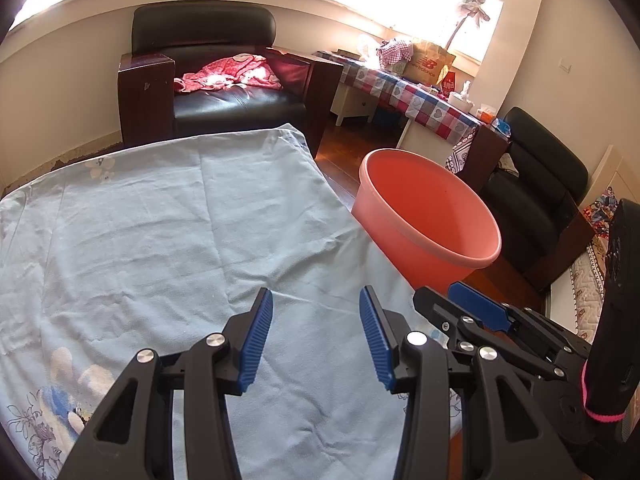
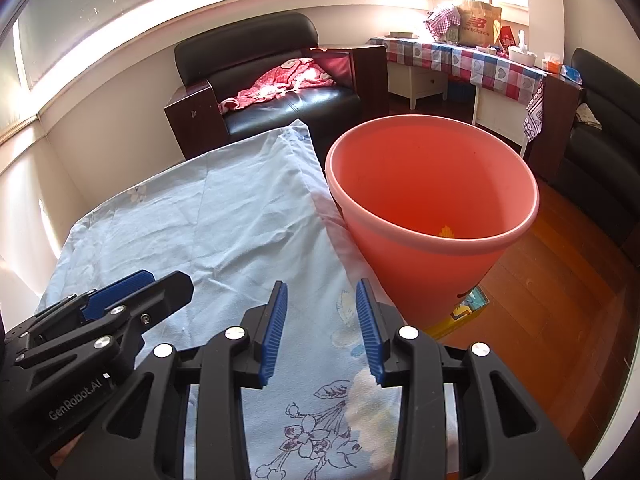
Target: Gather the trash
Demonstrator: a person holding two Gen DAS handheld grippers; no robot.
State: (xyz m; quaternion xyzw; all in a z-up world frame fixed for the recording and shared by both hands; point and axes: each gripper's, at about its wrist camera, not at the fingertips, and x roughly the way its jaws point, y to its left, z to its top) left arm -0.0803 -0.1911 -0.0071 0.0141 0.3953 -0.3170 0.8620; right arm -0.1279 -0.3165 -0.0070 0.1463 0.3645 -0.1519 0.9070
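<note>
1. Inspecting both wrist views, we found the left gripper point(image 1: 316, 336) and the right gripper point(image 2: 322, 330) side by side above the pale blue floral cloth point(image 1: 168, 220) that covered the table, each with its blue pads spread apart and nothing between them.
2. We noted the pink plastic bucket point(image 2: 432, 200) standing on the wooden floor point(image 2: 560, 280), just beside the cloth's right edge; it appeared to serve as the trash bin.
3. We saw no loose trash on the cloth. A small yellow scrap point(image 2: 446, 232) lay deep inside the bucket, and a flat printed packet or card point(image 2: 468, 304) lay on the floor, partly under the bucket's base; what it was we could not tell.
4. We judged that packet the likeliest remaining item: light, thin and probably slick, liable to bend or slide instead of lifting.
5. We judged the best hold to be on its exposed edge, pinched across the thickness, after drawing it clear of the bucket.
6. We recorded a risk of tipping the light bucket while doing so.
</note>
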